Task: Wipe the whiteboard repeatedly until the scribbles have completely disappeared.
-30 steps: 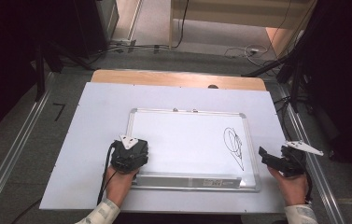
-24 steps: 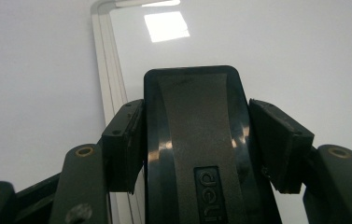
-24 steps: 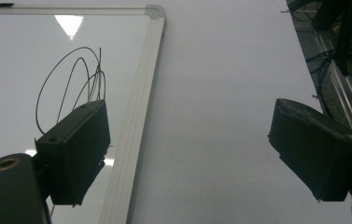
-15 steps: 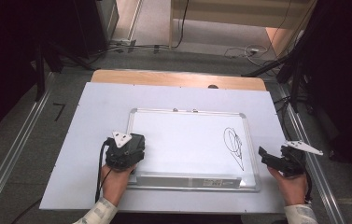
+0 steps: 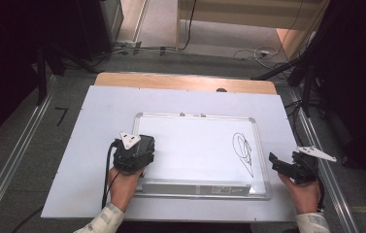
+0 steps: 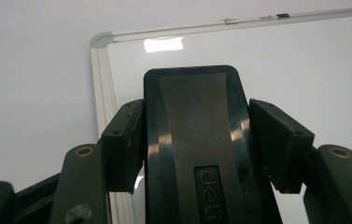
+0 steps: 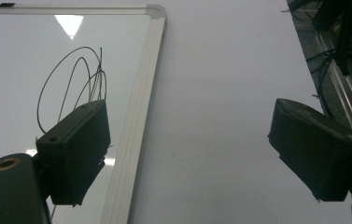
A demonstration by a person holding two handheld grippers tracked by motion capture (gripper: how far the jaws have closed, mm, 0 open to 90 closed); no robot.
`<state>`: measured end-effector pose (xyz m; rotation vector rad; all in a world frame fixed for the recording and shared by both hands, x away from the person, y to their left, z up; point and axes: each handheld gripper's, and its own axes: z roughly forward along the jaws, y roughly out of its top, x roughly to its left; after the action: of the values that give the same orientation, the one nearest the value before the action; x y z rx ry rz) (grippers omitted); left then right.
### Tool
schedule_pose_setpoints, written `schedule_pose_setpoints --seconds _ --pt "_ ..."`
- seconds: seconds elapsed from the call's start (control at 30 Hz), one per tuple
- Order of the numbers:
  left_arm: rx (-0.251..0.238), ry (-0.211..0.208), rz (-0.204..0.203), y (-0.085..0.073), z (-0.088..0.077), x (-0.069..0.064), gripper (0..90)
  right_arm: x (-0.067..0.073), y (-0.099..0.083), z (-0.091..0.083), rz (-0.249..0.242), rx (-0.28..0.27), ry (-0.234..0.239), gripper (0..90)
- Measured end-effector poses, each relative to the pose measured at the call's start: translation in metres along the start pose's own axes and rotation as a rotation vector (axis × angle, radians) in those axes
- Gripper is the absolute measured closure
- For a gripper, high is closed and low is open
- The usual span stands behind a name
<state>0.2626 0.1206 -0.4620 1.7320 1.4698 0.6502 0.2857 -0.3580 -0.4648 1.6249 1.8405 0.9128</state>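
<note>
The left claw (image 6: 197, 140) is clenched on a black eraser (image 6: 197, 135) marked "deli", both jaws pressed against its sides, over the near left part of the whiteboard (image 5: 195, 145). The right claw (image 7: 187, 154) is spread wide with nothing between its jaws, just beside the board's right edge. A black scribble (image 5: 243, 153) marks the board's right side. The board lies flat on the white counter (image 5: 88, 145).

Right gripper (image 7: 187, 154): jaws spread wide, nothing between them.
Whiteboard (image 7: 19, 56): from 9 to 11 o'clock, its silver frame passing beside the left jaw.
Scribble (image 7: 71, 79): black loops, 10 o'clock.
Worktop (image 7: 220, 93): white, centre.
Cables (image 7: 332, 70): 2 o'clock.
</note>
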Motion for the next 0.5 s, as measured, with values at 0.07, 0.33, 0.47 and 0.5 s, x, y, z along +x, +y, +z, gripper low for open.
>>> schedule_pose_setpoints --seconds 0.07,0.33,0.47,0.5 --pt "-0.003 -0.009 0.000 0.004 0.002 -0.004 39.2 0.000 0.000 0.000 0.002 0.000 0.001 11.2" --pt "-0.006 -0.029 0.035 0.020 0.010 -0.024 39.2 0.000 0.001 0.001 0.003 0.001 0.007 11.3" --pt "-0.008 -0.040 0.036 0.023 0.012 -0.027 39.1 0.000 0.001 0.001 0.003 0.002 0.009 11.3" --pt "-0.003 -0.048 0.039 0.025 0.014 -0.030 39.1 0.000 0.001 0.001 0.002 0.000 0.009 11.3"
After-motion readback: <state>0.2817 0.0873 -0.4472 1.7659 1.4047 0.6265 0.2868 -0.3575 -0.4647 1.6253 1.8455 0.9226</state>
